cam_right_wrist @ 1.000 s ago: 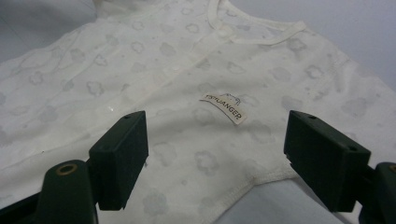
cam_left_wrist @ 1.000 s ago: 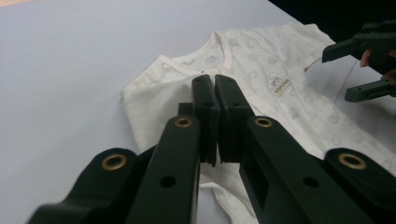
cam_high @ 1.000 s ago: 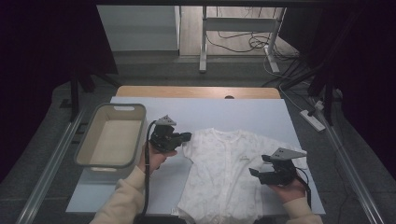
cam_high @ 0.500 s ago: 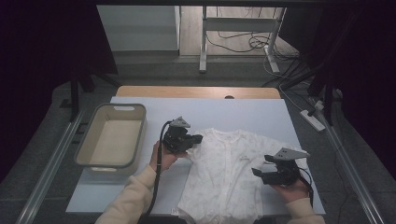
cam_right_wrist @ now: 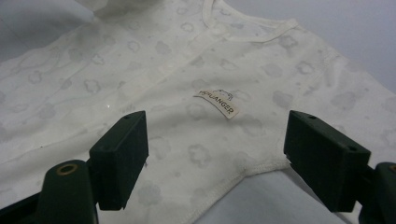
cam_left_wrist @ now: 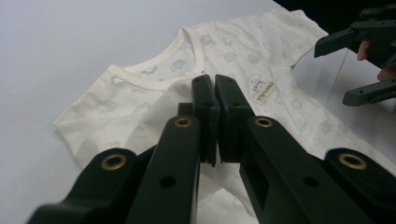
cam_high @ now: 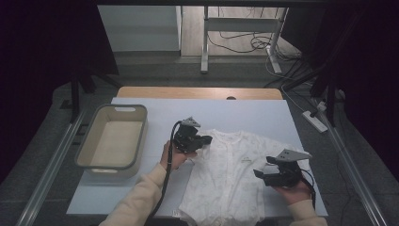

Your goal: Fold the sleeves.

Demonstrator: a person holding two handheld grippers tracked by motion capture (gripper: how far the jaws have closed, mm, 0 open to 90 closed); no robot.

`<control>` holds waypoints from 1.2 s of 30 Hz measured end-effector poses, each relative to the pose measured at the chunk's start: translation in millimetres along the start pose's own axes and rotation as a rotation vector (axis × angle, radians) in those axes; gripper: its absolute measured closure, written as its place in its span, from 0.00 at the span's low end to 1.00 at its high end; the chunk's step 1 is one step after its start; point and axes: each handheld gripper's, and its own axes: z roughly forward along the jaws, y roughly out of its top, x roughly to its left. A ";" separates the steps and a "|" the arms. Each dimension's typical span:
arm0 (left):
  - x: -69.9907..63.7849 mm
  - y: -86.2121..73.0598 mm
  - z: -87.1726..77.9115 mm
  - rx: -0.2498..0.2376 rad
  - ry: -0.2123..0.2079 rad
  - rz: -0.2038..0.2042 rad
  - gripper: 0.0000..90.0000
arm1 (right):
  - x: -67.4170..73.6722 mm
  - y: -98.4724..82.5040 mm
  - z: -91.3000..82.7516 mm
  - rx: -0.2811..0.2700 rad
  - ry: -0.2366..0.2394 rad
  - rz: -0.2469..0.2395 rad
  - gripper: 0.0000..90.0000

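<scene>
Lying flat on the pale blue table cover [cam_high: 141,197], front side up, the white baby garment [cam_high: 230,179] occupies the near-right part of the work surface, its neckline toward the far edge and its hem toward the person; its long axis thus runs from near to far. The beige basket [cam_high: 112,141] stands well apart at the left.

The left gripper [cam_high: 200,141] hovers at the garment's left shoulder. In the left gripper view its jaws stand pressed together with nothing between them, pointing across the neckline [cam_left_wrist: 154,79] toward the small brand label [cam_left_wrist: 264,91].

The right gripper [cam_high: 266,167] sits at the garment's right side, beside the sleeve. In the right gripper view its jaws are spread wide and empty, with the label [cam_right_wrist: 217,103] and the underarm seam [cam_right_wrist: 261,165] framed between them (the cloth lies beyond the pads, not pinched).

The governing relation: each gripper flanks the garment at one end of its short axis, near the shoulders. Judged from this, the right gripper is readier to take cloth, as the sleeve edge lies just ahead of its open jaws; the left would first have to open.
</scene>
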 end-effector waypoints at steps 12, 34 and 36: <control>-6.8 11.3 25.1 0.014 -0.029 -0.006 0.96 | 0.0 -0.1 1.2 0.010 -0.001 -0.005 0.24; -16.2 21.5 30.4 0.008 -0.035 0.032 0.45 | -0.4 -1.0 1.2 0.016 -0.002 -0.008 0.24; -15.4 18.7 25.0 0.011 -0.011 0.038 0.43 | -0.2 -1.0 1.4 0.017 -0.002 -0.009 0.24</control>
